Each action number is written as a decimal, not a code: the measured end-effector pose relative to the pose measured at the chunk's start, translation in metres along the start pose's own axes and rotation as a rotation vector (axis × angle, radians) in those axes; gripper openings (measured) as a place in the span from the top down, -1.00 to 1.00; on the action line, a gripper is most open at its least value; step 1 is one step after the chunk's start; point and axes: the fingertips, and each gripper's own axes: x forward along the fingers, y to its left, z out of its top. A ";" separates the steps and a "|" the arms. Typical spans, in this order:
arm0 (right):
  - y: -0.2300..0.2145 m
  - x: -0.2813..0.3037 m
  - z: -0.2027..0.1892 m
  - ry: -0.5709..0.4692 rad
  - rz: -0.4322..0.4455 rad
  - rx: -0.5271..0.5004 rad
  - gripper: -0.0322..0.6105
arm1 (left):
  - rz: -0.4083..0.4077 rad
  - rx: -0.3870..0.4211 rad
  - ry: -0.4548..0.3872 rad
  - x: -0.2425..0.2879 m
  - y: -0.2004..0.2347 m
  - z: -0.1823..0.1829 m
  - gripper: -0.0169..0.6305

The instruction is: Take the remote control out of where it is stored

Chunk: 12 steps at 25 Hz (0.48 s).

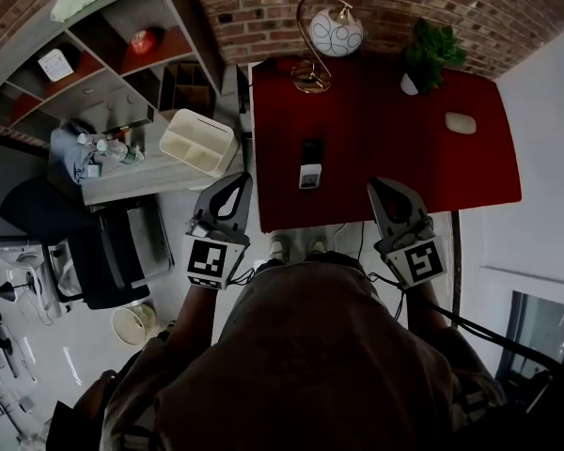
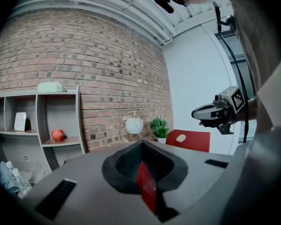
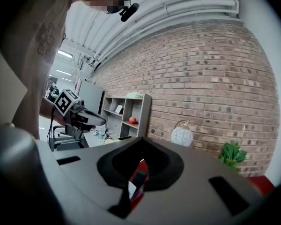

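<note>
Left gripper (image 1: 243, 179) and right gripper (image 1: 375, 185) closed, empty; remote control (image 1: 310, 164) lies between them, ahead.

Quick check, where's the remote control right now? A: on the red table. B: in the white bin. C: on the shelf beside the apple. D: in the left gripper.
A: the remote control sits on the red table, ahead of the left gripper and right gripper, both shut and empty.
</note>
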 end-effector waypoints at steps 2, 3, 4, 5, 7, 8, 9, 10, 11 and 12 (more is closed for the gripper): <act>-0.006 -0.002 0.001 -0.011 0.009 0.002 0.86 | 0.018 0.010 -0.004 0.003 -0.002 0.005 0.91; -0.009 -0.003 0.002 -0.015 0.013 0.002 0.86 | 0.029 0.016 -0.010 0.004 -0.003 0.009 0.91; -0.011 -0.004 0.003 -0.020 0.016 0.001 0.86 | 0.040 0.024 -0.019 0.004 -0.004 0.013 0.91; -0.013 -0.006 0.004 -0.025 0.019 0.000 0.86 | 0.048 0.033 -0.028 0.003 -0.006 0.017 0.91; -0.017 -0.009 0.006 -0.038 0.024 0.001 0.86 | 0.054 0.051 -0.033 0.003 -0.011 0.023 0.91; -0.019 -0.011 0.007 -0.044 0.025 0.006 0.86 | 0.053 0.058 -0.030 0.004 -0.014 0.024 0.91; -0.021 -0.013 0.008 -0.050 0.026 0.015 0.86 | 0.052 0.060 -0.026 0.005 -0.017 0.024 0.91; -0.023 -0.015 0.009 -0.057 0.026 0.025 0.86 | 0.051 0.058 -0.024 0.005 -0.019 0.025 0.91; -0.025 -0.018 0.011 -0.064 0.026 0.034 0.86 | 0.051 0.055 -0.025 0.005 -0.022 0.027 0.91; -0.026 -0.020 0.012 -0.071 0.025 0.039 0.86 | 0.052 0.051 -0.027 0.006 -0.024 0.028 0.91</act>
